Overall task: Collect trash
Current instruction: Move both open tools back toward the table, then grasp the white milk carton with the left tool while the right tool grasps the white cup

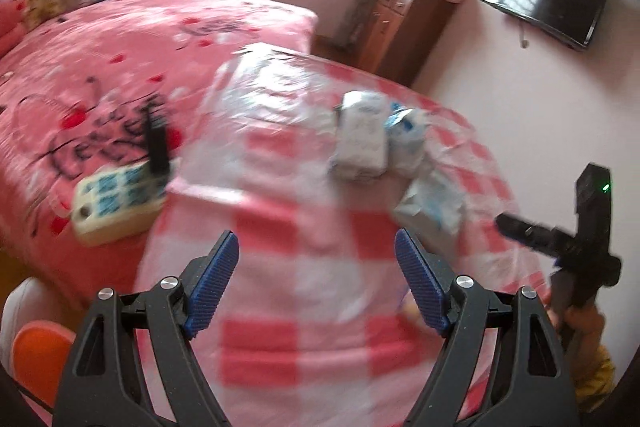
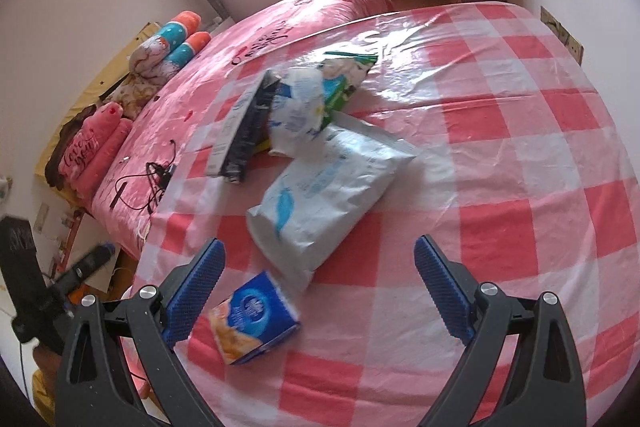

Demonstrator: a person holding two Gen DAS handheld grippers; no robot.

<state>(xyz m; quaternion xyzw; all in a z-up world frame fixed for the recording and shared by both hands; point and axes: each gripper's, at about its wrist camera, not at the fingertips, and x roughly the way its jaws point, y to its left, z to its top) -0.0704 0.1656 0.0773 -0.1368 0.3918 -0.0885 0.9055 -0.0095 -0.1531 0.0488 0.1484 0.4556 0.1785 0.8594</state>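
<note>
- Left tool point(image 1: 316, 287) wide, nothing between pads
- Right tool point(image 2: 320, 291) wide, over blue box point(image 2: 256, 323)
- White bag point(image 2: 324, 195) flat on checked worktop point(image 2: 520, 147)

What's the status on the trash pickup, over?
Both grippers open, empty: left gripper, right gripper. Blue box, white bag on checked table. Nothing blocking.

My left gripper point(image 1: 316, 279) hangs with its blue pads wide apart and nothing between them, over the red-checked table point(image 1: 280, 347). White crumpled packets point(image 1: 362, 139) lie bunched toward the table's far right edge. A power strip point(image 1: 120, 199) overhangs its left edge, against the pink bed point(image 1: 100, 59).
</note>
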